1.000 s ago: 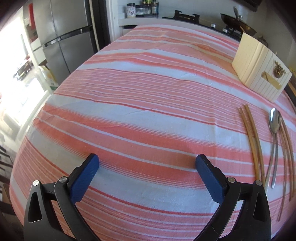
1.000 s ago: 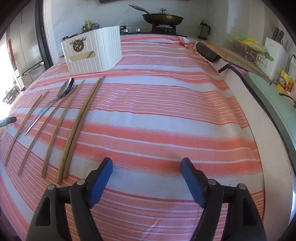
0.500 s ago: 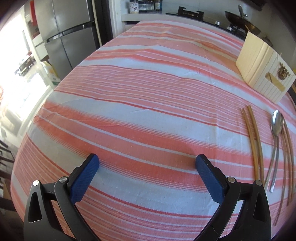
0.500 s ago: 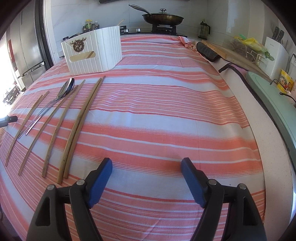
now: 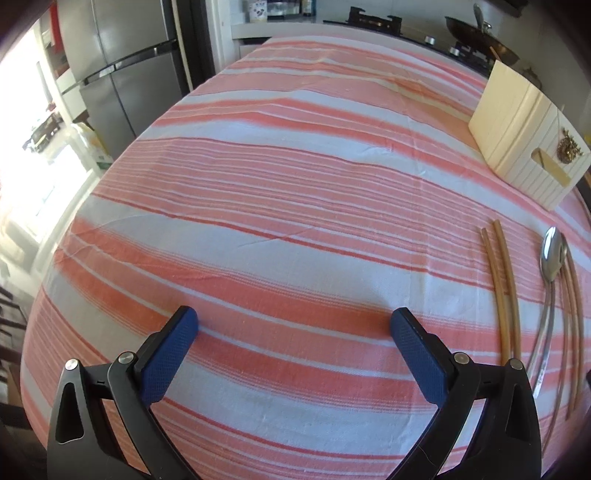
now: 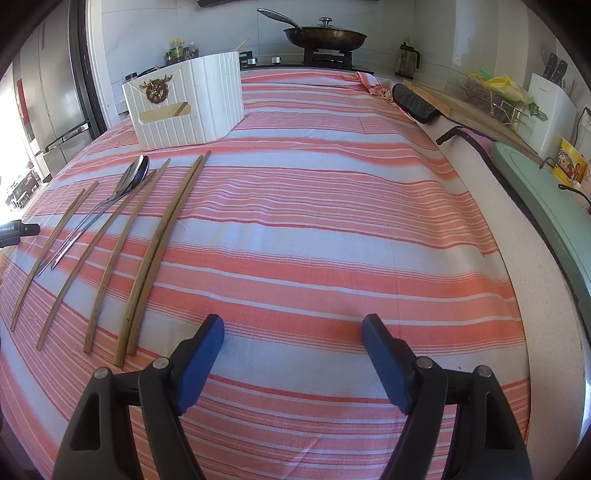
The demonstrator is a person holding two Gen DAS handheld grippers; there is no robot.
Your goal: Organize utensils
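Observation:
Several wooden chopsticks and two metal spoons lie side by side on the striped cloth, in front of a white slatted holder box. In the left wrist view the chopsticks, spoons and box sit at the far right. My left gripper is open and empty over bare cloth, left of the utensils. My right gripper is open and empty, right of the nearest chopstick pair.
A stove with a frying pan stands behind the table. A fridge is at the left. A black oven mitt, a cutting board and a green tray lie along the right counter.
The left gripper has tilted slightly, so the table and utensils sit a little lower in its view. The right gripper has barely moved. Both stay open.

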